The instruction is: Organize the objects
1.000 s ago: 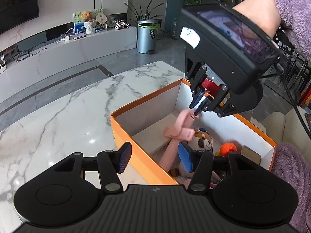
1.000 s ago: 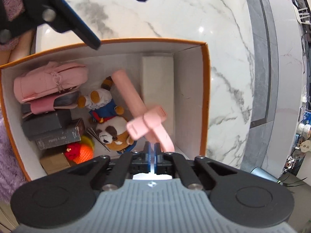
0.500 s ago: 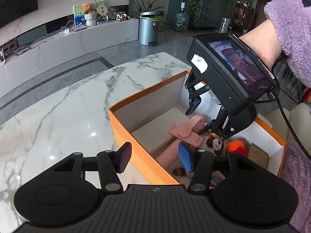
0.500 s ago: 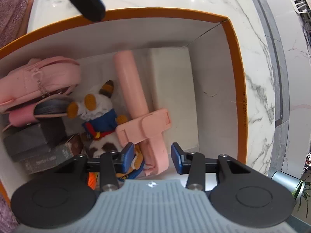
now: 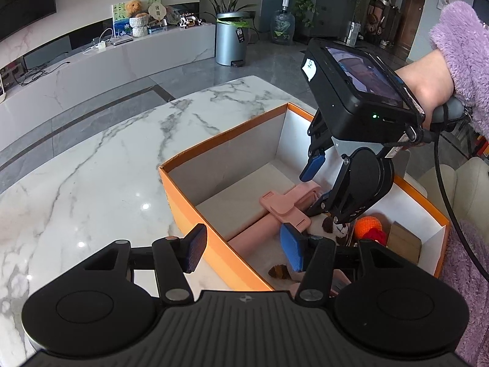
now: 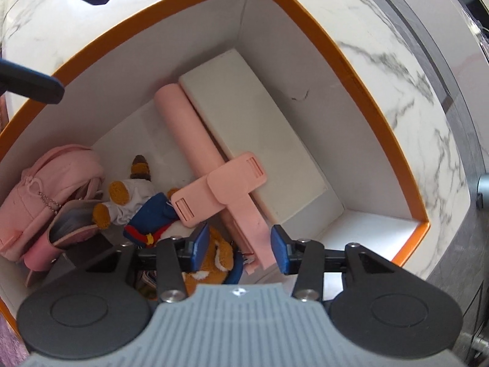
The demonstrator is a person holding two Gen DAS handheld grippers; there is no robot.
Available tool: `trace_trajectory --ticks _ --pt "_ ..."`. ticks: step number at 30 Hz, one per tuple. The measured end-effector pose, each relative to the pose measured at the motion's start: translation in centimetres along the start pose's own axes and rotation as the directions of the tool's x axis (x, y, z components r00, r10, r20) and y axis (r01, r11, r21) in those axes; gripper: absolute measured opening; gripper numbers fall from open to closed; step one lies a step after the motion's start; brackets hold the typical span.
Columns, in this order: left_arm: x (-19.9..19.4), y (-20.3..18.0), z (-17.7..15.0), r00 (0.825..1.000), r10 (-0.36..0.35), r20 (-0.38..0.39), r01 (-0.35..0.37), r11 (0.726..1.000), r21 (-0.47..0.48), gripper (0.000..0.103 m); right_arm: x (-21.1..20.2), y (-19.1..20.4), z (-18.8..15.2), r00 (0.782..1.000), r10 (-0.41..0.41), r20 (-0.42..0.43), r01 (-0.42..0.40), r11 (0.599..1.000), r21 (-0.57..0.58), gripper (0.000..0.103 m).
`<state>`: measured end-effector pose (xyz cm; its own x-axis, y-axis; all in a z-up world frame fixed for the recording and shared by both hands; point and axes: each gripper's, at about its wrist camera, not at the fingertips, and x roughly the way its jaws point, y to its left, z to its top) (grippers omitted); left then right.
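Note:
An orange box with white inner walls (image 6: 360,98) (image 5: 195,202) stands on the marble table. A pink stick-shaped holder with a clamp (image 6: 220,189) (image 5: 284,208) lies inside it, leaning on a white block (image 6: 259,153). My right gripper (image 6: 240,247) (image 5: 314,183) is open just above the holder's handle end, not gripping it. My left gripper (image 5: 243,247) is open and empty, straddling the box's near orange wall.
In the box are a plush toy in blue (image 6: 143,211), a pink pouch (image 6: 45,189), an orange ball (image 5: 368,224) and a small brown carton (image 5: 403,241). The marble table (image 5: 91,183) extends left. A person's arm in a purple sleeve (image 5: 461,70) is at the right.
My right gripper lowered the pink holder into the box, opened and let it go; the holder now lies on the white block. My left gripper stayed open.

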<state>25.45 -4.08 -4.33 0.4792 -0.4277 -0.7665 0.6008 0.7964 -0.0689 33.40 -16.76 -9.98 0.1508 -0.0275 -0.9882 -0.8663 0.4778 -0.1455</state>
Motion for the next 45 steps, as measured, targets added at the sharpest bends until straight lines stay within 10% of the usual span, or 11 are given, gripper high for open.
trace_trajectory --ticks 20,26,37,45 --pt "-5.7 -5.3 -0.7 0.985 0.162 0.055 -0.162 0.987 -0.012 0.074 -11.4 4.8 -5.5 0.942 -0.167 0.29 0.115 0.975 0.189 0.078" --pt "-8.7 -7.6 -1.5 0.965 0.234 0.122 -0.229 0.972 -0.055 0.083 -15.9 8.2 -8.7 0.861 -0.237 0.45 0.071 0.932 0.355 0.079" --pt "-13.4 -12.2 -4.8 0.855 0.416 0.309 -0.381 0.909 -0.172 0.088 -18.7 17.1 -15.7 0.647 -0.481 0.591 0.036 0.794 0.607 0.09" --pt "-13.2 -12.7 -8.1 0.845 0.461 0.271 -0.37 0.87 -0.326 0.088 -18.9 21.2 -19.2 0.564 -0.599 0.569 -0.032 0.672 0.74 0.097"
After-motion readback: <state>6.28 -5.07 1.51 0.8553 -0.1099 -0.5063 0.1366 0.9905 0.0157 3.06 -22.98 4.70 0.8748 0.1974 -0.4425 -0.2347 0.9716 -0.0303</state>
